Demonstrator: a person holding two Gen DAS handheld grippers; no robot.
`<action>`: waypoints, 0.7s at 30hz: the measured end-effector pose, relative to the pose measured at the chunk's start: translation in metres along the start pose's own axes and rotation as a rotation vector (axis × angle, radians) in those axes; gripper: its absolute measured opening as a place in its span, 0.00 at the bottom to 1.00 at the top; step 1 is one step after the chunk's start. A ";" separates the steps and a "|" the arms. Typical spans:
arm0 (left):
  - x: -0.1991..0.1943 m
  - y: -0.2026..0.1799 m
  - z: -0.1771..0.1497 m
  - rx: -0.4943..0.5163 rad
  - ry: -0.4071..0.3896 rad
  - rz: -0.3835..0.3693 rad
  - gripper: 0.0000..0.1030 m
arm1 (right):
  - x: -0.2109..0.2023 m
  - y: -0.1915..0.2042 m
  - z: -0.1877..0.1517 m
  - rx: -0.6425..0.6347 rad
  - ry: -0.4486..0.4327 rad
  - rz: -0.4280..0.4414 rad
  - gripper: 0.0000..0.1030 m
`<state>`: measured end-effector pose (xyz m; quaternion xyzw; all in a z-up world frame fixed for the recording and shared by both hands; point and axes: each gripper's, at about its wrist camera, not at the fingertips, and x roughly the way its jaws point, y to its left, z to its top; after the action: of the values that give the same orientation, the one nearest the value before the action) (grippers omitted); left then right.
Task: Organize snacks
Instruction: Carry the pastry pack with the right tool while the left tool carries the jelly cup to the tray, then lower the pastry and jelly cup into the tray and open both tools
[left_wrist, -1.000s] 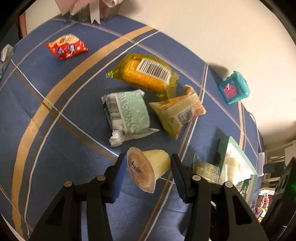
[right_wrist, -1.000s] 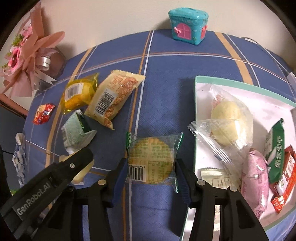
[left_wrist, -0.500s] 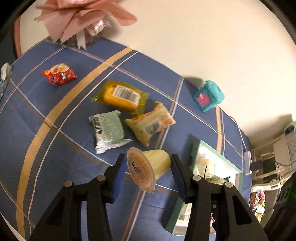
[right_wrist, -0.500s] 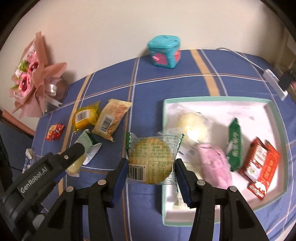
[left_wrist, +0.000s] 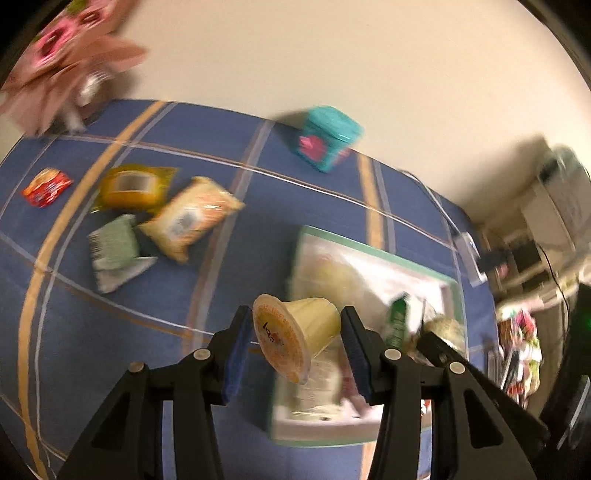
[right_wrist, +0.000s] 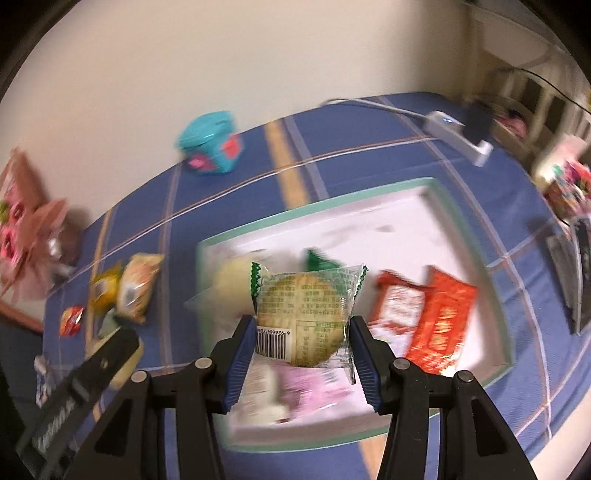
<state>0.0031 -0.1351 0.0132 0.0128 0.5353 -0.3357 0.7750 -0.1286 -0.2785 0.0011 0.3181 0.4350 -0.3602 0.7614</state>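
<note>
My left gripper (left_wrist: 295, 341) is shut on a pale yellow jelly cup (left_wrist: 295, 334) with an orange lid, held on its side above the near left edge of the green-rimmed white tray (left_wrist: 376, 256). My right gripper (right_wrist: 302, 341) is shut on a round wrapped biscuit (right_wrist: 304, 317) in clear film, held over the tray (right_wrist: 391, 195), which holds red packets (right_wrist: 439, 317), a pink packet (right_wrist: 310, 384) and a green one. Yellow (left_wrist: 133, 186), orange (left_wrist: 192, 218), green (left_wrist: 112, 249) and small red (left_wrist: 46, 186) packets lie on the blue cloth to the left.
A teal toy house tin (left_wrist: 327, 138) stands by the wall. A pink bouquet (left_wrist: 70, 62) is at the far left corner. A white power strip with cable (right_wrist: 461, 138) lies at the table's right end, with room clutter beyond. The left gripper's body (right_wrist: 81, 387) shows in the right wrist view.
Both grippers have risen and swung right, from above the cloth to above the tray, each keeping its snack. The loose packets have slid left in both views.
</note>
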 end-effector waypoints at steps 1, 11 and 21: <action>0.002 -0.011 -0.002 0.025 0.005 -0.013 0.49 | 0.001 -0.007 0.002 0.015 -0.001 -0.008 0.53; 0.019 -0.072 -0.003 0.166 0.001 -0.065 0.44 | 0.001 -0.056 0.016 0.114 -0.021 -0.036 0.53; 0.043 -0.075 -0.001 0.179 0.027 -0.037 0.43 | 0.023 -0.062 0.022 0.112 0.008 -0.024 0.53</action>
<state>-0.0292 -0.2141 0.0023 0.0766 0.5139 -0.3964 0.7569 -0.1619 -0.3352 -0.0203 0.3565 0.4209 -0.3920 0.7363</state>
